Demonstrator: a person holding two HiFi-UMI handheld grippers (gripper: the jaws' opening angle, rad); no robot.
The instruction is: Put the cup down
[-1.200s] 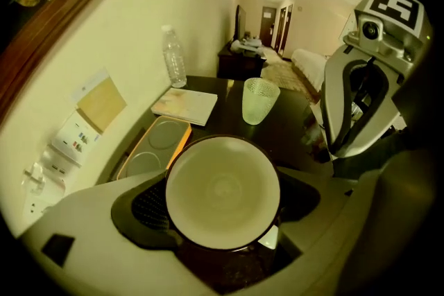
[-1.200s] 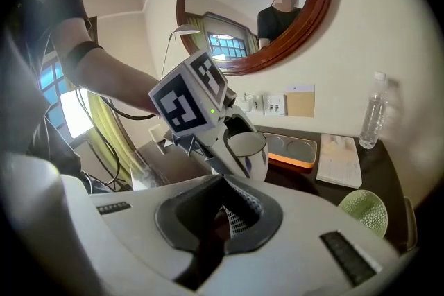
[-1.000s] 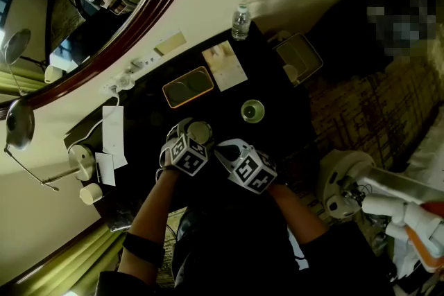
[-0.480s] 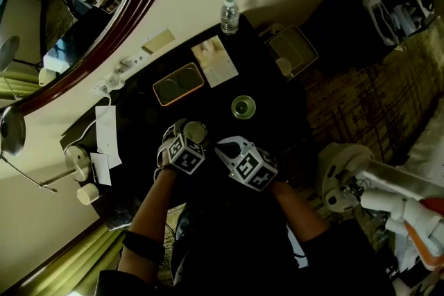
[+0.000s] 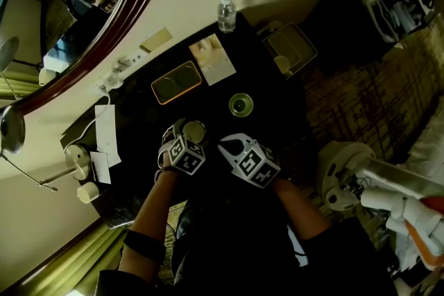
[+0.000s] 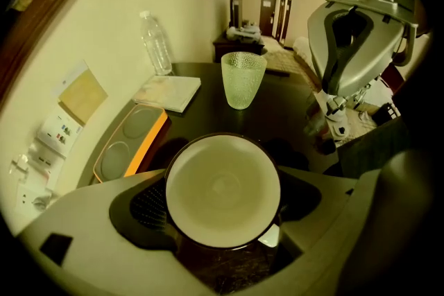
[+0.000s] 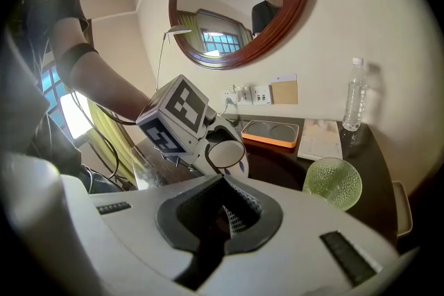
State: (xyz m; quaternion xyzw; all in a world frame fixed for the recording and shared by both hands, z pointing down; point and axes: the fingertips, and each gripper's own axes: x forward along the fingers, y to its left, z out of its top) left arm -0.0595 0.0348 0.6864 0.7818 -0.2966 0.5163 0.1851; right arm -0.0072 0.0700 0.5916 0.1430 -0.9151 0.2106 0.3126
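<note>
A dark cup (image 5: 195, 130) with a pale inside sits upright between the jaws of my left gripper (image 5: 189, 129), low over the dark table (image 5: 270, 100). In the left gripper view the cup (image 6: 223, 189) fills the gap of the left gripper (image 6: 222, 201), whose jaws stand wide and shut on it. My right gripper (image 5: 227, 144) hangs just right of it, shut and empty. The right gripper view shows its closed jaws (image 7: 225, 208) with the cup (image 7: 223, 153) beyond. A green textured glass (image 5: 241, 105) stands farther back.
An orange tray (image 5: 177, 82) with two round recesses, a booklet (image 5: 213, 57) and a water bottle (image 5: 226, 14) lie along the wall side. A square tray (image 5: 290, 48) sits at the table's right end. A round mirror (image 7: 239, 0) hangs above.
The head view has shifted a little. Both grippers stay almost where they were, and the cup remains between the left jaws.
</note>
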